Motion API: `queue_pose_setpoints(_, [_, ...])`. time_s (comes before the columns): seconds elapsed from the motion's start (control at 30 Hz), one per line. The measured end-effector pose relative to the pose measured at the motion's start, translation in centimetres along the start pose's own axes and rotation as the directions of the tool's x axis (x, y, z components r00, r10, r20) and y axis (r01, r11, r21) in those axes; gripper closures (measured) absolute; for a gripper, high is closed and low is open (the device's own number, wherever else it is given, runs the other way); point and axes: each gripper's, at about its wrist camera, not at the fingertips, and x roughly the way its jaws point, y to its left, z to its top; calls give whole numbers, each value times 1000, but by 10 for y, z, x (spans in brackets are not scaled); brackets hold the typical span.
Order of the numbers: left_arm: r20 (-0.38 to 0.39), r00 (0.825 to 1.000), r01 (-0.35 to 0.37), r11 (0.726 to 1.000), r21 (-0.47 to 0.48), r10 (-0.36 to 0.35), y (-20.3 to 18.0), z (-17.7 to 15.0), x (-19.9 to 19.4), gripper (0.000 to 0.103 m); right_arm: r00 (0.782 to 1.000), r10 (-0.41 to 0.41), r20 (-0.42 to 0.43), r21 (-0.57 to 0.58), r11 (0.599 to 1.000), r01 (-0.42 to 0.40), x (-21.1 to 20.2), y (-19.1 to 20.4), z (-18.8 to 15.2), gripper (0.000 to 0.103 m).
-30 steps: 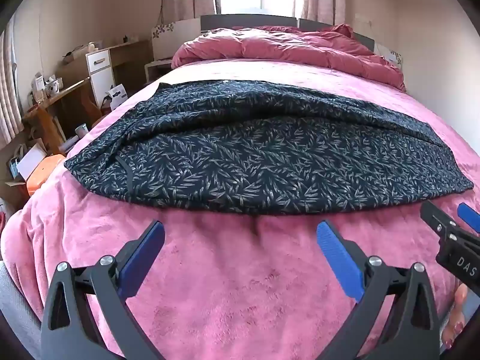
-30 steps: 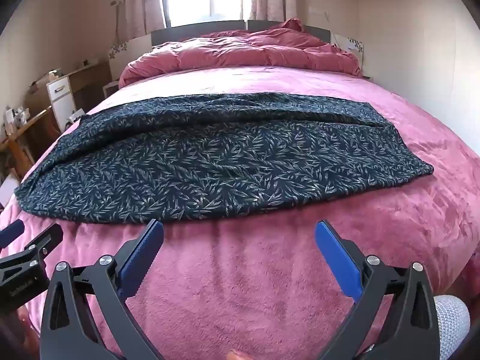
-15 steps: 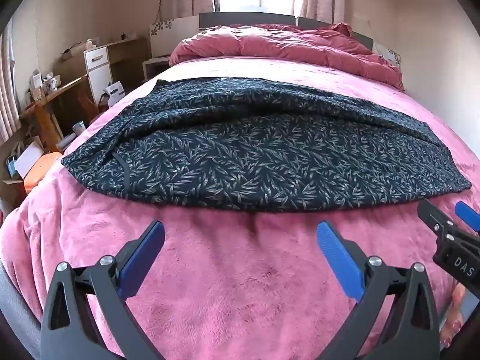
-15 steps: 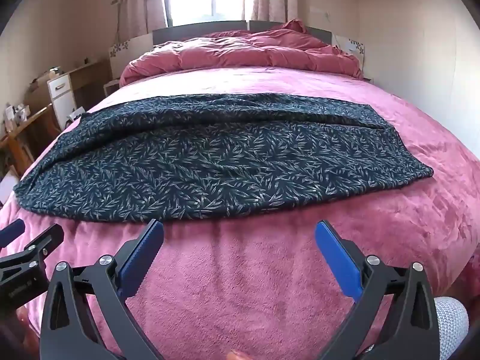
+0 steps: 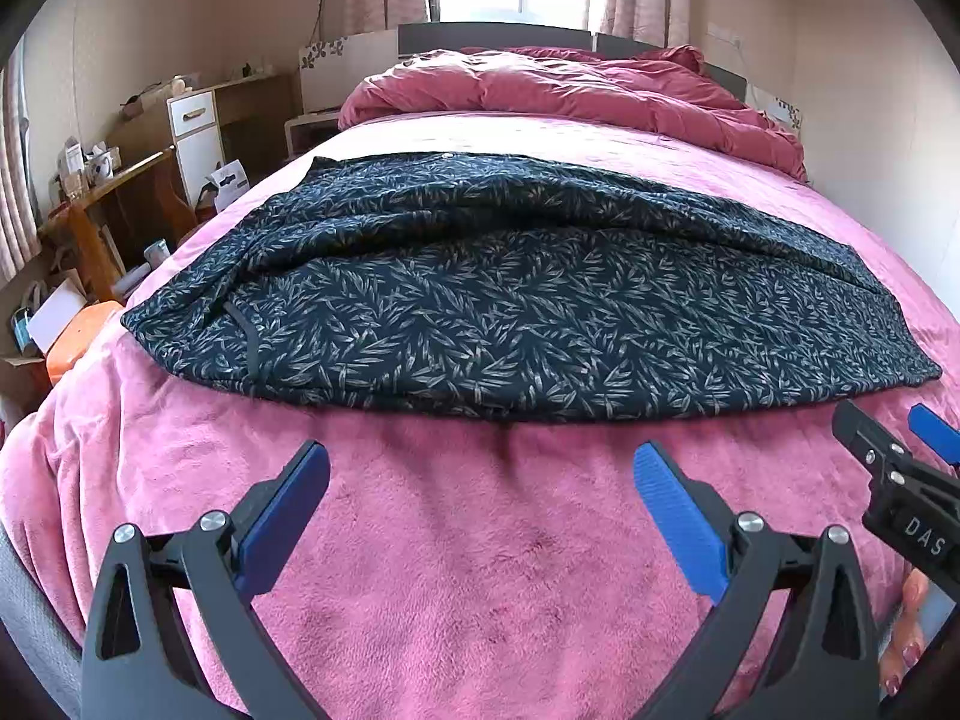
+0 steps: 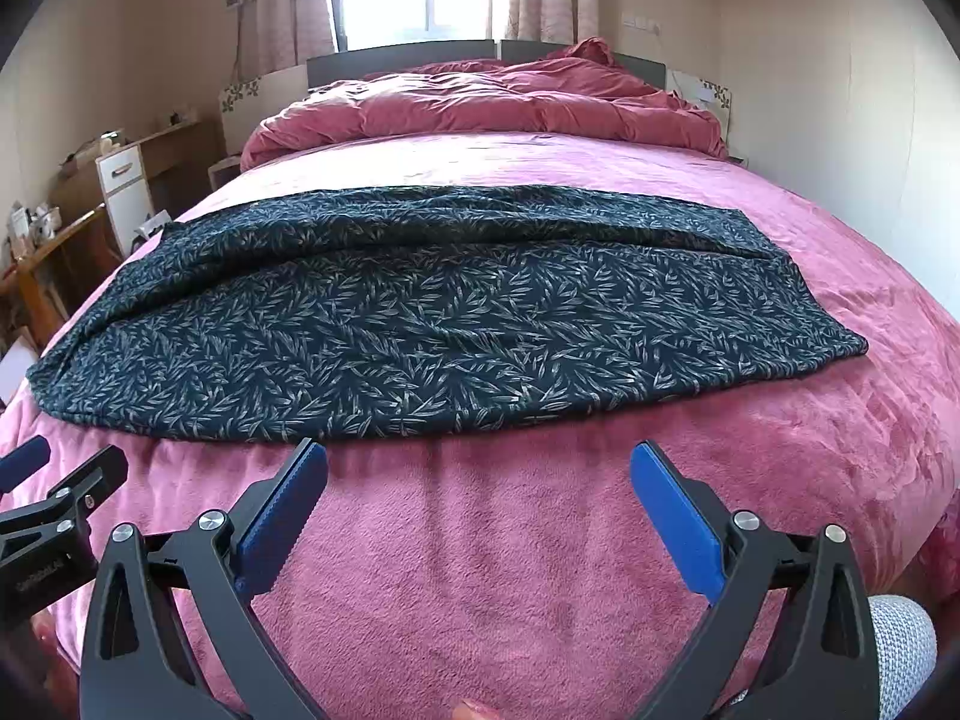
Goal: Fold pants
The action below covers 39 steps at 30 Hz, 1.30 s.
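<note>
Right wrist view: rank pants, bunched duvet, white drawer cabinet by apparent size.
1. pants, spread across most of the frame's width.
2. bunched duvet, at the far headboard end, so distance shrinks it; its true size against the pants is unsure.
3. white drawer cabinet, small at the left edge.

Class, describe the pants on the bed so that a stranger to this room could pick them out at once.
Start at the wide bed under its pink plush blanket. Across its near half lie the pants, spread sideways in front of the bunched red duvet. They alone are dark navy with a pale leaf print.
</note>
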Motion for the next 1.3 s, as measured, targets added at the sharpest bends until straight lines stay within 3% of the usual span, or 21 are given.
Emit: queue_pose_setpoints(1.3, [-19, 1000, 12, 1000, -23, -12, 2, -1, 4, 2, 1000, 0, -11, 2, 1000, 0, 1, -3, -3, 3])
